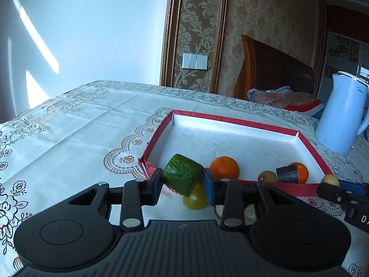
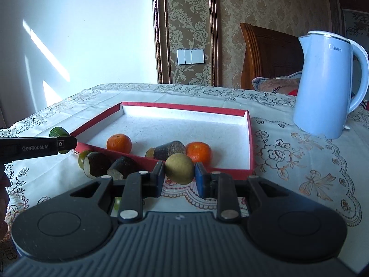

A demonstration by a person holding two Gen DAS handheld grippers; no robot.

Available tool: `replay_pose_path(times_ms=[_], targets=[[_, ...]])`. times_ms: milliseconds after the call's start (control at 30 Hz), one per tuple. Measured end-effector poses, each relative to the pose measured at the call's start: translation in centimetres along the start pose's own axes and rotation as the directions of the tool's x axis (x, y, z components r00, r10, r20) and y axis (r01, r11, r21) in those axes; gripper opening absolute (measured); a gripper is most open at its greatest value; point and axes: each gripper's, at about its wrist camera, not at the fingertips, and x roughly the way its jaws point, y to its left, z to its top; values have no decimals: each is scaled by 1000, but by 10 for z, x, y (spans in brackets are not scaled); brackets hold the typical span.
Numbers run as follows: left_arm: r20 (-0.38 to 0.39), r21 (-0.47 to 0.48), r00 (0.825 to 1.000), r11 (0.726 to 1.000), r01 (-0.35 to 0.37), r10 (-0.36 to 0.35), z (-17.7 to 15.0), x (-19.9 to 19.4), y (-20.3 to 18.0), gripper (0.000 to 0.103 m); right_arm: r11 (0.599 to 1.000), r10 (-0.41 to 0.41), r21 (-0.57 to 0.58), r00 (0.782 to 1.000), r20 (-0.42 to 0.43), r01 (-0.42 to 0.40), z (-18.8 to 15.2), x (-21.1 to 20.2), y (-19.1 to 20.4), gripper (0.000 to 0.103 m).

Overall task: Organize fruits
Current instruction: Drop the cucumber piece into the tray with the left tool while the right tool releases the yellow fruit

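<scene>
My left gripper (image 1: 182, 182) is shut on a green cucumber chunk (image 1: 182, 176), held tilted just above the near left corner of the red-rimmed tray (image 1: 258, 124). Under it a yellow-green fruit (image 1: 196, 199) lies on the tablecloth. My right gripper (image 2: 180, 176) is shut on a round yellow-green fruit (image 2: 180, 168) in front of the tray's near rim (image 2: 228, 170). Inside the tray lie two oranges (image 2: 119, 143) (image 2: 198, 152), a dark cut chunk (image 2: 169, 150) and a small yellowish fruit (image 2: 150, 152). The left gripper (image 2: 65, 143) shows at the left of the right wrist view.
Two dark cut pieces (image 2: 98, 164) (image 2: 124, 167) and a green fruit (image 2: 81, 158) lie on the cloth outside the tray's near left rim. A pale blue kettle (image 2: 322, 87) stands right of the tray. A wooden headboard (image 1: 272, 69) and pillows lie beyond the table's far edge.
</scene>
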Motion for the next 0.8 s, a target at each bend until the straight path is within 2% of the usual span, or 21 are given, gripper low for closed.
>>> replay_pose_path(times_ms=[167, 333, 500, 733, 767, 800], targets=[[4, 28, 1000, 1000, -8, 8, 19, 16, -2, 36, 999, -16, -29, 1000, 25, 17, 20, 3, 0, 26], [-35, 68, 999, 998, -4, 6, 30, 48, -10, 36, 998, -56, 34, 998, -32, 57, 26, 26, -26, 26], [-78, 75, 997, 997, -21, 26, 25, 72, -12, 36, 995, -65, 66, 995, -76, 70, 19, 45, -43, 26], [-117, 78, 992, 996, -39, 48, 19, 87, -7, 37, 996, -68, 53, 993, -95, 73, 14, 55, -45, 26], [-116, 80, 992, 996, -36, 45, 19, 88, -7, 40, 996, -66, 56, 993, -98, 72, 14, 56, -45, 26], [-117, 80, 992, 996, -34, 44, 19, 88, -7, 50, 996, -61, 58, 993, -102, 67, 14, 57, -45, 26]])
